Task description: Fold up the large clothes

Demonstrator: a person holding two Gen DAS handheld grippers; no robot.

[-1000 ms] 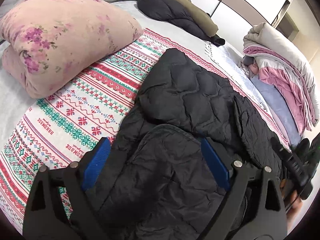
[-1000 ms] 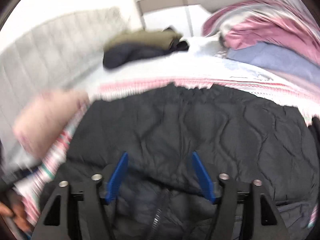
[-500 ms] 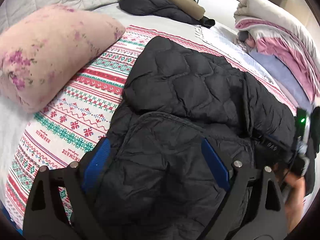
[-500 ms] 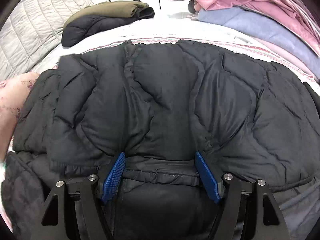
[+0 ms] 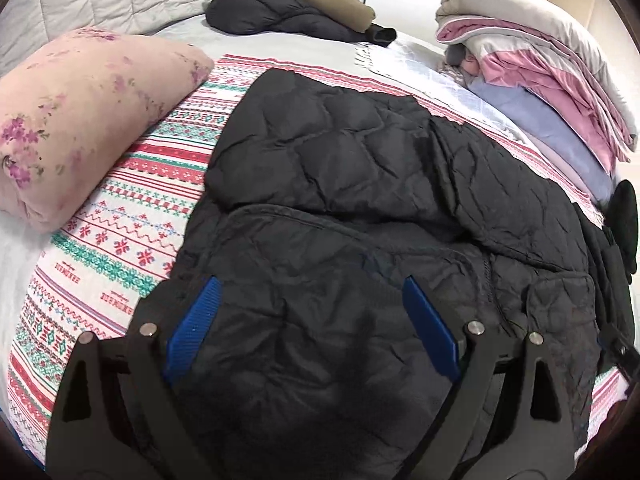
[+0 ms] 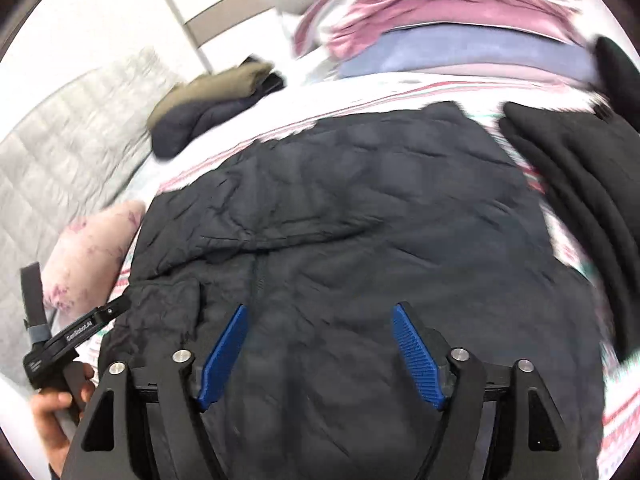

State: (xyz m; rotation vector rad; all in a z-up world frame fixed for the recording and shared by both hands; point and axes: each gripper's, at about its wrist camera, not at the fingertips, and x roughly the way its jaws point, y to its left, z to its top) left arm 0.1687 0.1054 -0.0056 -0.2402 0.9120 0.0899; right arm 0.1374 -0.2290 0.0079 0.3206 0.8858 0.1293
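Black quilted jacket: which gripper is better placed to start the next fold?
Probably the left gripper: open over the black quilted jacket, near its edge on the patterned blanket. The right gripper, also open, sits mid-garment in a blurred view.

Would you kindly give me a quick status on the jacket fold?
Left gripper open, right gripper open, both above black quilted jacket. Jacket partly folded on patterned blanket. Pink pillow beside it, not obstructing.
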